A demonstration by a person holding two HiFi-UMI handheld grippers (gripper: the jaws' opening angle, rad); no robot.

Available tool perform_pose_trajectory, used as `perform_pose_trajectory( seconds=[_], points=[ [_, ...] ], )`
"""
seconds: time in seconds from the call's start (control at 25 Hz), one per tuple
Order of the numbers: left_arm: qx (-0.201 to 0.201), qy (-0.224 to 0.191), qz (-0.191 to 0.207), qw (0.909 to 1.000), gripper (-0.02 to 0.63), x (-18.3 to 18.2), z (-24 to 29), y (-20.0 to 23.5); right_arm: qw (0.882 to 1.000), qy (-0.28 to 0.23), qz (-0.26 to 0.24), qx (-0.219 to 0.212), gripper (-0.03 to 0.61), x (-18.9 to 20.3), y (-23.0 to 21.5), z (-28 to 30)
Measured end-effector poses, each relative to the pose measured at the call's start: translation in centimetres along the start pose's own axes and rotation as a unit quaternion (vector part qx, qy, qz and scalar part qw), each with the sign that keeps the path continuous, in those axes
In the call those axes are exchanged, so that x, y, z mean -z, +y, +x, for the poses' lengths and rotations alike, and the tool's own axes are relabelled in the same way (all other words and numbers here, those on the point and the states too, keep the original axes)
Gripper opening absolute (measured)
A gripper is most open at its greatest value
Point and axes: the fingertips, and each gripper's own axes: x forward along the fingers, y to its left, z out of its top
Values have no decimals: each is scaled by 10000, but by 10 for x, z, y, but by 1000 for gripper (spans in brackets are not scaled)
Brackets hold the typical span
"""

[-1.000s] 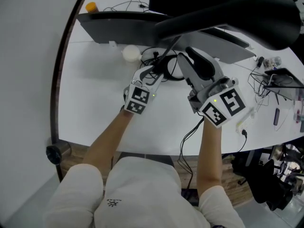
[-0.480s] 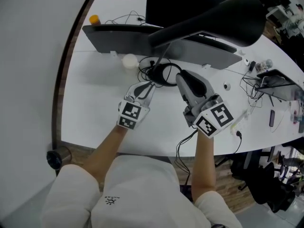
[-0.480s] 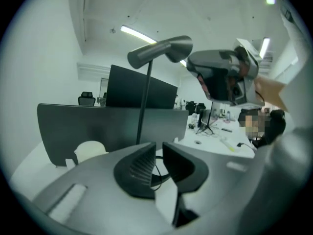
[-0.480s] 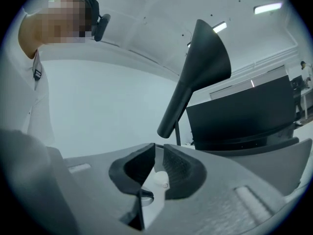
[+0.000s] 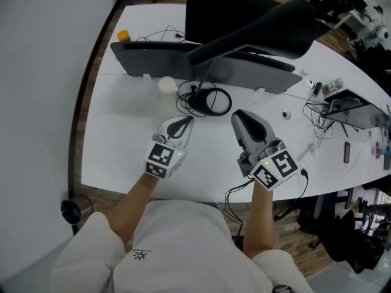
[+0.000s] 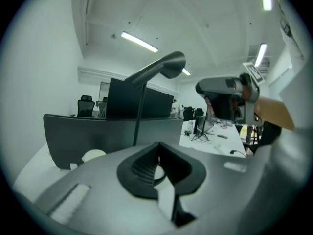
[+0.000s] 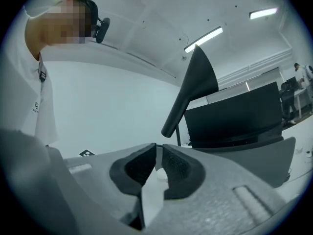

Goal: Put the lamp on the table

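The black lamp [image 5: 269, 26] stands on the white table [image 5: 122, 133], its thin stem rising from a base ringed by coiled cable [image 5: 208, 99]. Its head also shows in the left gripper view [image 6: 166, 65] and the right gripper view [image 7: 195, 87]. Both grippers are well short of the base, on the near side. My left gripper [image 5: 184, 122] is shut with nothing in it; its tips meet [image 6: 158, 146]. My right gripper [image 5: 242, 116] has just been closing, and a thin slit stays between its empty tips [image 7: 157, 148].
A grey curved panel [image 5: 183, 57] and a black monitor [image 5: 232, 5] stand behind the lamp. A white round object [image 5: 166, 85] lies left of the base, and an orange-capped bottle [image 5: 124, 36] at the far left. Cables and small devices [image 5: 333, 112] crowd the right side.
Both grippers have drawn back from the lamp base toward the person, and their jaws have closed in. The lamp stays where it was on the table.
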Motion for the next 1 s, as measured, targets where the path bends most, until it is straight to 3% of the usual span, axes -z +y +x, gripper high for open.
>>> perform_pose_trajectory(
  seconds=[0.4, 0.52, 1.0],
  points=[
    [-13, 13, 54, 10000, -5, -6, -45, -12, 9995, -185, 258, 24, 28, -1, 23, -40],
    [-39, -29, 73, 10000, -5, -10, -58, -12, 9997, -193, 173, 30, 2, 1, 31, -46],
    [94, -130, 127, 9998, -6, -17, -83, -26, 9998, -169, -84, 91, 0, 6, 55, -69]
  ],
)
